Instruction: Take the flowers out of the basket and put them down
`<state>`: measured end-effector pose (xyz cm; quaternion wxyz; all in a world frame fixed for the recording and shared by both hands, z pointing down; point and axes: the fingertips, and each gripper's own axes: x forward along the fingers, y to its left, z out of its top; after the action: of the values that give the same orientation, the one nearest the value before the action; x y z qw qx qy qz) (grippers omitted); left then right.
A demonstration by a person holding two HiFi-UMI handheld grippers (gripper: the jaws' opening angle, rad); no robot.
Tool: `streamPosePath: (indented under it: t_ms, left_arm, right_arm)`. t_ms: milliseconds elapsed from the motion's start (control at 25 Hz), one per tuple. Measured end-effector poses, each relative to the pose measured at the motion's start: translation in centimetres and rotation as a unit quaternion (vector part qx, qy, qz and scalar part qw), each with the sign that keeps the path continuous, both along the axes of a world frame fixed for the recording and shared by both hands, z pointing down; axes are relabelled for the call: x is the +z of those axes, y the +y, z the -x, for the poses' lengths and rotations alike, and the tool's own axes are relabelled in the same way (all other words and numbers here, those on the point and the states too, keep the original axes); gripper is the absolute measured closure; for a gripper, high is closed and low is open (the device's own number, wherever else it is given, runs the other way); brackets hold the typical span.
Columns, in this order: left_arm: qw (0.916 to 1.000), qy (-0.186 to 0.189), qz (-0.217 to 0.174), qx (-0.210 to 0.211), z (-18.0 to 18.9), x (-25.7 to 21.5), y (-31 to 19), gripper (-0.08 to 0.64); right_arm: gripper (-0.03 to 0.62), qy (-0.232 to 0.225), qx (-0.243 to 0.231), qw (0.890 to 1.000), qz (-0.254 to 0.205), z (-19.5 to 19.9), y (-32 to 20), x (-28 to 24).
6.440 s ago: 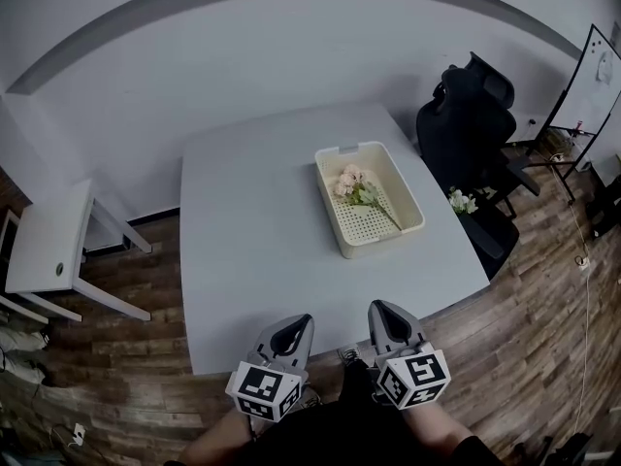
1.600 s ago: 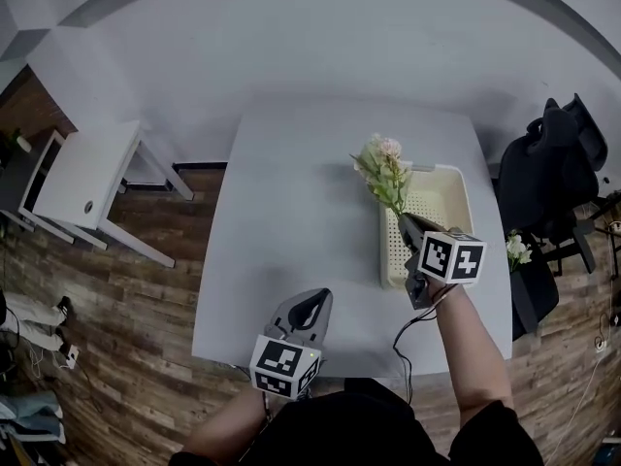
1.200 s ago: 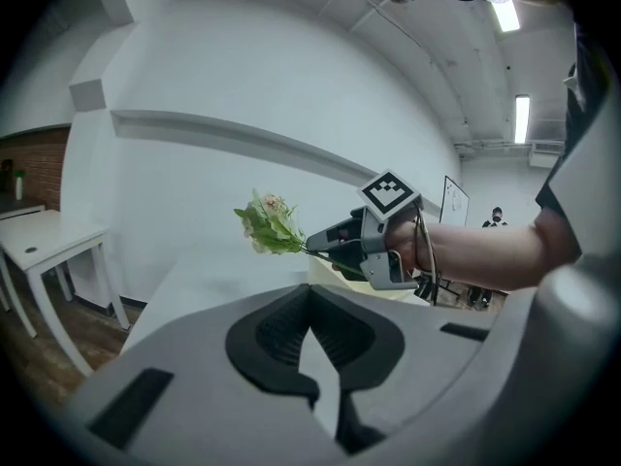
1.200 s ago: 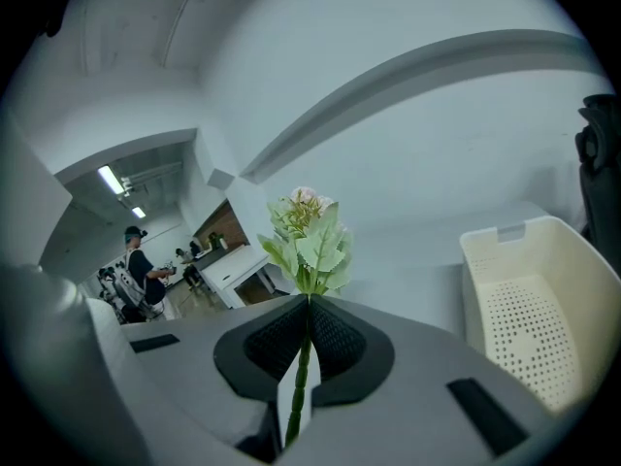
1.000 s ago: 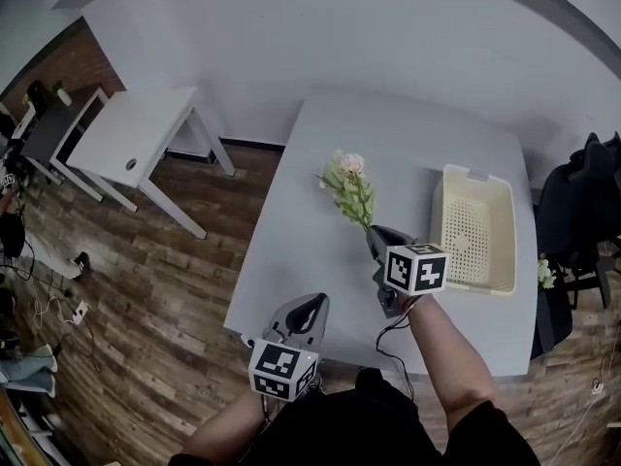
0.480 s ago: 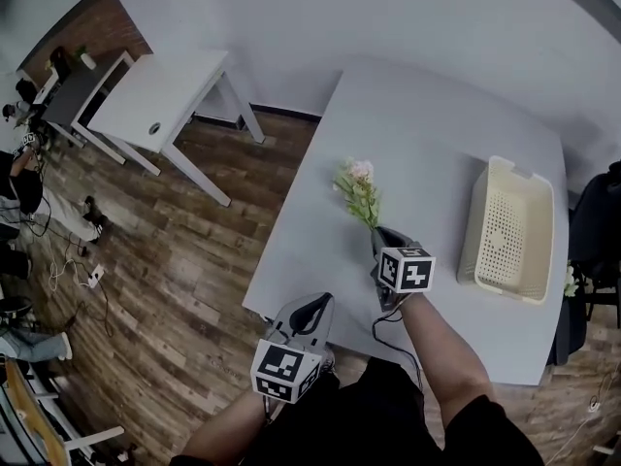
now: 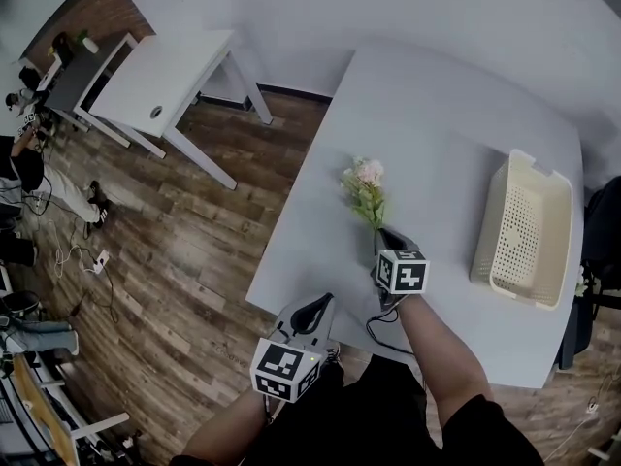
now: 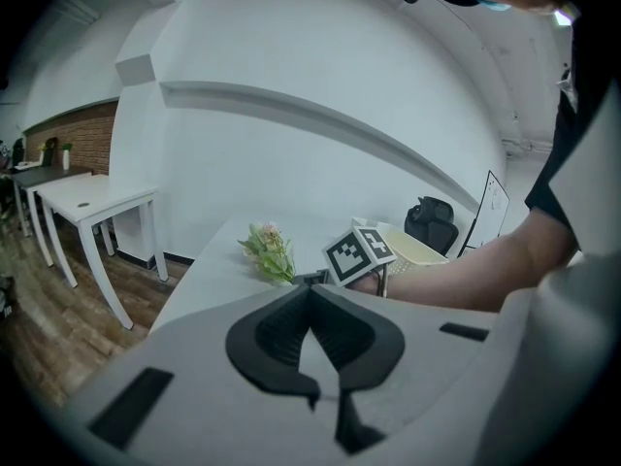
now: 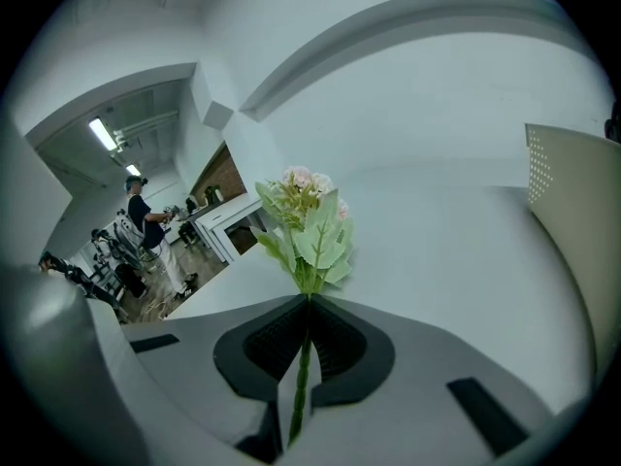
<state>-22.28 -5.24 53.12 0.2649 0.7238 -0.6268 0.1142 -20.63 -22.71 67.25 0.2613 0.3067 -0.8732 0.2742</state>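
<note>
A sprig of pink flowers (image 7: 365, 188) with green leaves is clamped by its stem in my right gripper (image 7: 381, 237), which is shut on it low over the left part of the grey table (image 7: 446, 124). In the right gripper view the flowers (image 9: 307, 223) stand up from the shut jaws, the stem running between them. The cream perforated basket (image 7: 526, 230) lies empty at the table's right side, well away from the flowers. My left gripper (image 7: 312, 311) is shut and holds nothing, near the table's front edge. The left gripper view shows the flowers (image 8: 269, 251) and the right gripper's marker cube (image 8: 361, 251) ahead.
A white side table (image 7: 160, 71) stands on the wood floor to the left of the grey table. A black office chair (image 8: 431, 221) is behind the basket. People and desks are at the far left of the room (image 9: 141, 223).
My right gripper has carried the flowers out of the basket, leftward across the table and downward. The basket now lies empty. My left gripper has sunk a little.
</note>
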Motion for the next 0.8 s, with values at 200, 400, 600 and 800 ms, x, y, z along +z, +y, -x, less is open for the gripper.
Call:
streamPosePath:
  t_ms: [200,400,600,800]
  left_arm:
    - [1.0,0.001,0.001,-0.001,0.6,0.0,0.2,0.554]
    - [1.0,-0.003,-0.002,0.0,1.4,-0.4,1.1,0.554]
    - [0.9998,-0.007,-0.013,0.013,1.5,-1.4,1.8,0.554]
    - [0.9985,-0.007,-0.034,0.043,0.9,-2.7,2.4,0.554]
  right_arm:
    - [0.563,0.003,0.0,1.0,0.005,0.8,0.0,0.8]
    - [0.555,-0.001,-0.002,1.0,0.005,1.2,0.3,0.5]
    - [0.505,-0.015,0.018,1.0,0.003,0.5,0.9,-0.9]
    - [0.566,-0.029,0.041,0.998,-0.037,-1.5,1.9,-5.1]
